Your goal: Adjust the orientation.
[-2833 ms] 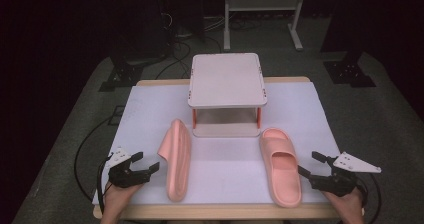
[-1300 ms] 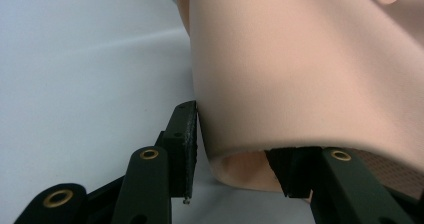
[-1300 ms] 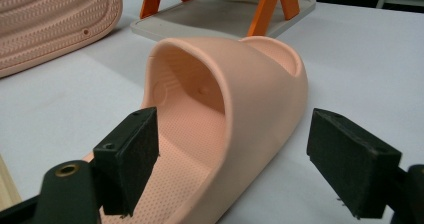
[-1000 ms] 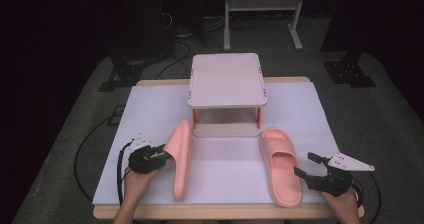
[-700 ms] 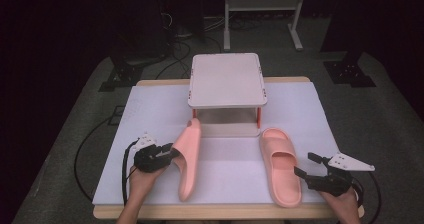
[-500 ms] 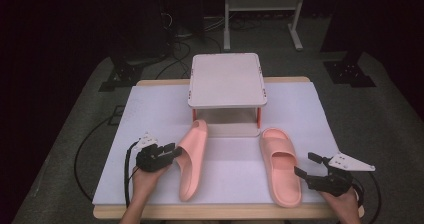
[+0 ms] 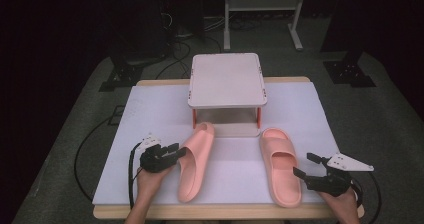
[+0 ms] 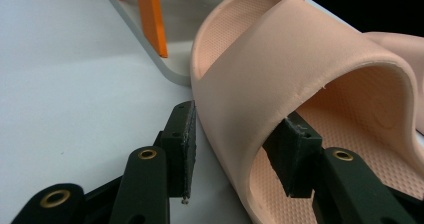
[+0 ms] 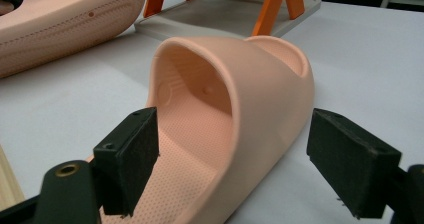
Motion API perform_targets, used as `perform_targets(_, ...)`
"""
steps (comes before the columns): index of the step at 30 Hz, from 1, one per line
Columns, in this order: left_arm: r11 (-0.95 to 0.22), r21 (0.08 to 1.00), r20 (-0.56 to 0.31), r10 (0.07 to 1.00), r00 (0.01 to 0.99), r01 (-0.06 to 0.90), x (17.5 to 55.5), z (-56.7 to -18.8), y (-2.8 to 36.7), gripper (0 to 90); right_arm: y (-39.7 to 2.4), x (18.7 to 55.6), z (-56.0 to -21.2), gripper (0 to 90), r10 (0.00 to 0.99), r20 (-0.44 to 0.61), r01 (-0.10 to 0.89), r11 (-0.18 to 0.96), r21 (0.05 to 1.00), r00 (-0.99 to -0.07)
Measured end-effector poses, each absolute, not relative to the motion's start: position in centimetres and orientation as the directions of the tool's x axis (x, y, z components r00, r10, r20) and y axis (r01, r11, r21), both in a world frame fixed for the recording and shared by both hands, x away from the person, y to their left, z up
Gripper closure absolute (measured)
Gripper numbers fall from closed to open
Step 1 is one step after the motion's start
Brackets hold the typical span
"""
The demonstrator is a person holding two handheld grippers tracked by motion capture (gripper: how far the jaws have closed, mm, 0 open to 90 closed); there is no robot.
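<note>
Down at the near left of the white-covered table [image 7: 150, 104], the left gripper [image 7: 172, 152] has one jaw outside and one jaw inside the strap wall of the left salmon-pink foam slide sandal [image 7: 192, 161]; in the left gripper view the inner pad [image 8: 295, 154] touches the underside of that strap, while the outer pad stands just off its side, so the jaws straddle the strap wall loosely rather than pinching it, having just eased a little wider. That sandal [image 8: 310, 84] lies sole down, its toe pointing towards the open bottom tier of the small two-tier shoe rack with a pale top and orange legs [image 7: 227, 79], near the rack's grey base plate [image 8: 170, 39]. Its twin, the right salmon-pink foam slide sandal [image 7: 280, 166], lies flat on the table well apart from the first, toe also towards the rack. The right gripper [image 7: 309, 166] sits just beside this sandal's heel end with its jaws spread wide; in the right gripper view the two black pads [image 9: 127, 154] stand on either side of the sandal [image 9: 240, 109] without touching it. A person's hands hold both grippers from the near edge of the table, and black cables trail from each.
</note>
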State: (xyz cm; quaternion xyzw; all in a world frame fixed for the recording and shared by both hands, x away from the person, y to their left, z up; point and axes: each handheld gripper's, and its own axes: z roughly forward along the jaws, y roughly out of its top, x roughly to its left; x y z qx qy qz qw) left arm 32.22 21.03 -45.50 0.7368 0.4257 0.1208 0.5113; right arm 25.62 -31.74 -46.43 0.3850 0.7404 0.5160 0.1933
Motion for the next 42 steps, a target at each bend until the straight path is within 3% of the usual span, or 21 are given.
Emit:
perform_targets(31, -0.146, 0.856, -0.255, 0.714, 0.652, 0.495, 32.0, -45.7, 18.3, 53.4, -31.3, 25.6, -46.5, 20.6, 0.760, 0.105, 0.367, 0.183, 0.912, -0.641)
perform_targets(42, -0.190, 0.856, -0.219, 0.711, 0.668, 0.482, 31.7, -46.1, 17.3, 47.1, -31.1, 25.6, -46.5, 20.6, 0.756, 0.105, 0.370, 0.189, 0.910, -0.646)
